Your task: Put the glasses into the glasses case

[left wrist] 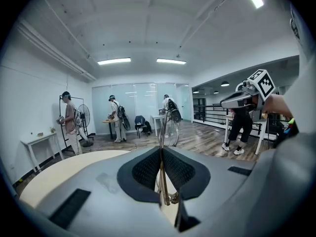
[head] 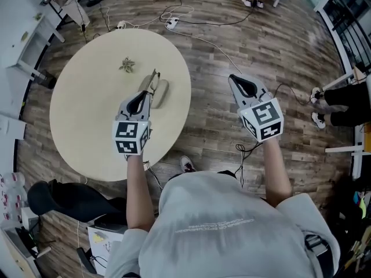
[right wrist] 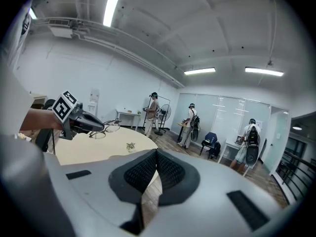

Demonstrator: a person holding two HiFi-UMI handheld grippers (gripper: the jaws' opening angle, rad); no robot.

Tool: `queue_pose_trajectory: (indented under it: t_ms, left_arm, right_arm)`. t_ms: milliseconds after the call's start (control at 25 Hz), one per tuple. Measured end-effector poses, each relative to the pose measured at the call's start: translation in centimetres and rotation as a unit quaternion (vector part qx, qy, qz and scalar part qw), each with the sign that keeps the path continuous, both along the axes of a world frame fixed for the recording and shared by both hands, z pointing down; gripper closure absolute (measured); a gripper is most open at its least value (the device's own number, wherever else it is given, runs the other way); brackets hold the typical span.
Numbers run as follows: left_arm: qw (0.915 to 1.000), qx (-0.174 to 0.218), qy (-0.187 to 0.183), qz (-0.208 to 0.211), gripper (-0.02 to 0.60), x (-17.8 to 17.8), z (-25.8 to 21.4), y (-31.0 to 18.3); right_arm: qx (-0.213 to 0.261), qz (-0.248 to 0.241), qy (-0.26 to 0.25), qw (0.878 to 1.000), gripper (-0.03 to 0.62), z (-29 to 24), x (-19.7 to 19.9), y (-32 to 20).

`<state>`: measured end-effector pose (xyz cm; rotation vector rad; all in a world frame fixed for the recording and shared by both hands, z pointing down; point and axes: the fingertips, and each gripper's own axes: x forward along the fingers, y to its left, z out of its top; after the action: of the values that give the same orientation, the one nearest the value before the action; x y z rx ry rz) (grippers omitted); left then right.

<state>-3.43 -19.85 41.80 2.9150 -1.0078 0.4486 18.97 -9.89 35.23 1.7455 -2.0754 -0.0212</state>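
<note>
My left gripper [head: 145, 95] hangs over the round beige table [head: 87, 126], shut on thin metal-framed glasses [head: 153, 80]. In the left gripper view the glasses [left wrist: 168, 127] stand edge-on out of the closed jaws [left wrist: 161, 152]. A beige oblong glasses case [head: 163, 94] lies on the table just right of that gripper's tip; whether it is open I cannot tell. My right gripper [head: 235, 80] is off the table's right side, above the wooden floor, shut with nothing in it [right wrist: 155, 154]. The right gripper view shows the left gripper [right wrist: 74, 117] with the glasses [right wrist: 104, 129].
A small dried-looking object [head: 127, 65] lies on the table behind the case. Cables and a power strip [head: 171, 22] run across the floor beyond the table. White desks [head: 35, 33] stand at the left, and several people stand about the room.
</note>
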Motion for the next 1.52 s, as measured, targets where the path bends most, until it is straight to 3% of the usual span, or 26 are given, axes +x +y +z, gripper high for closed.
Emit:
queue_pose_trajectory:
  t_ms: [360, 560, 760, 1040, 1320, 1520]
  left_arm:
    - [0.9993, -0.028, -0.006, -0.025, 0.558, 0.1, 2.1, -4.7]
    - [0.9967, -0.049, -0.016, -0.064, 0.558, -0.3, 3.8, -7.3]
    - [0.9884, -0.078, -0.017, -0.129, 0.557, -1.6, 5.7, -10.0]
    - [0.9755, -0.118, -0.033, -0.183, 0.557, -1.7, 8.9, -12.1]
    - [0.9619, -0.164, -0.088, -0.201, 0.557, -1.2, 14.0, -12.3]
    - [0.9529, -0.202, -0.128, -0.187, 0.557, 0.2, 18.6, -12.3]
  right_arm:
    - [-0.021, -0.031, 0.005, 0.999, 0.592, 1.3, 0.3, -6.9]
    - [-0.034, -0.074, 0.003, 0.997, 0.592, 2.7, 0.4, -12.0]
    - [-0.046, -0.135, 0.016, 0.99, 0.592, 3.7, 0.2, -17.8]
    - [-0.087, -0.212, 0.009, 0.973, 0.592, 7.3, -1.6, -24.2]
    - [-0.137, -0.27, 0.002, 0.953, 0.592, 12.4, -3.7, -27.4]
    - [-0.174, -0.287, -0.002, 0.942, 0.593, 15.7, -4.4, -28.6]
